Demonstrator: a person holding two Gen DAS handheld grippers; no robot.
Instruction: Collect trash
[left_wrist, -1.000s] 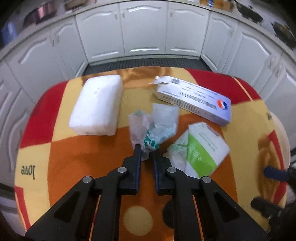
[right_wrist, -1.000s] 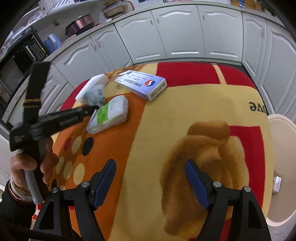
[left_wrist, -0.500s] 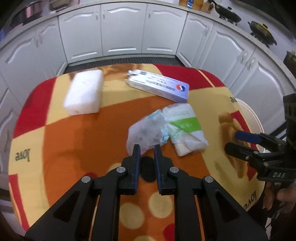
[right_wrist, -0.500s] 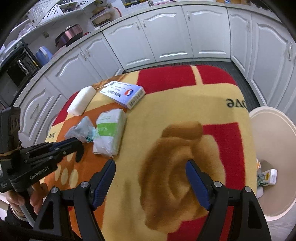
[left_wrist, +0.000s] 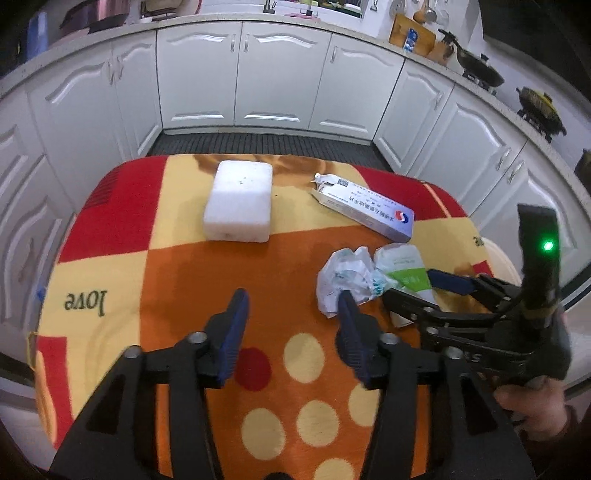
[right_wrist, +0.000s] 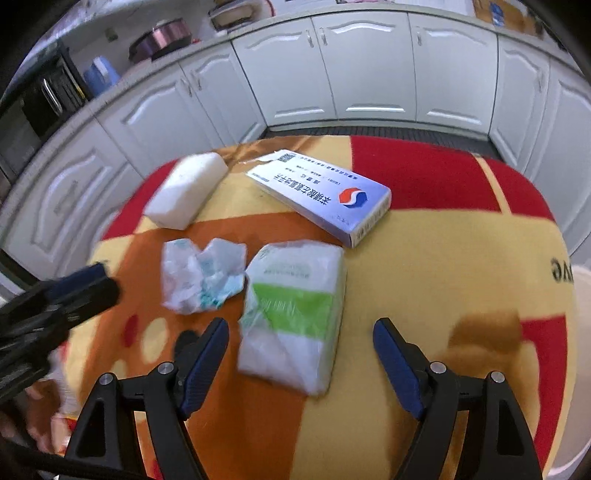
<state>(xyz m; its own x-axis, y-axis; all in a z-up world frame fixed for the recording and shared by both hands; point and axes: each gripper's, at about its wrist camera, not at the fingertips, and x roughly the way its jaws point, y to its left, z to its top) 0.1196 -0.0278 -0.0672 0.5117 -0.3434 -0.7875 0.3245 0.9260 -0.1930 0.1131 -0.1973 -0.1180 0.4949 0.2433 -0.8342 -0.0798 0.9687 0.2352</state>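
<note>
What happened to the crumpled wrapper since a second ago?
The left gripper dragged the crumpled clear plastic wrapper across the blanket beside the green-and-white tissue pack, then let go; its jaws are opening, empty. The right gripper came up to the pack. The white foam block and the blue-and-white carton stayed put.

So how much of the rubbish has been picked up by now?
None, as far as these views show. Foam block, box, wrapper and tissue pack all lie on the table. The left gripper is opening, empty; the right gripper, open, nears the pack.
</note>
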